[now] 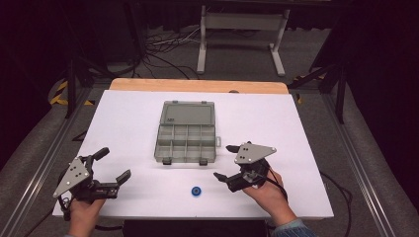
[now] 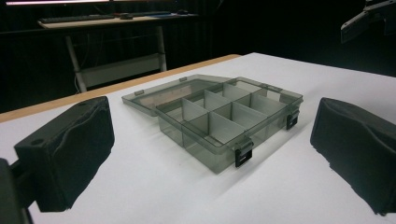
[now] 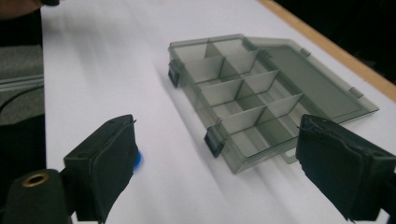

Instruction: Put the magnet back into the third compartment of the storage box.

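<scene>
Lying near the middle of the white bench (image 1: 128,123), we see a grey compartment box (image 1: 185,143) with its lid open flat toward the far edge. A small blue ring (image 1: 196,191) sits near the front edge. Our left tool (image 1: 112,164) and right tool (image 1: 225,162) are both spread wide, holding nothing.

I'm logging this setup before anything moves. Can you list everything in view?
organiser box: one, clear grey, lid open flat, compartments look empty, table centre.
blue round piece: one, near edge of the table, between the tongs.
table: one, white top, wooden strip along the far edge.
white stand: one, on the floor beyond the table.
cables: several, dark, on the floor behind the table.
left tongs: one, black, open, near-left of the table.
right tongs: one, black, open, right of the box.
</scene>
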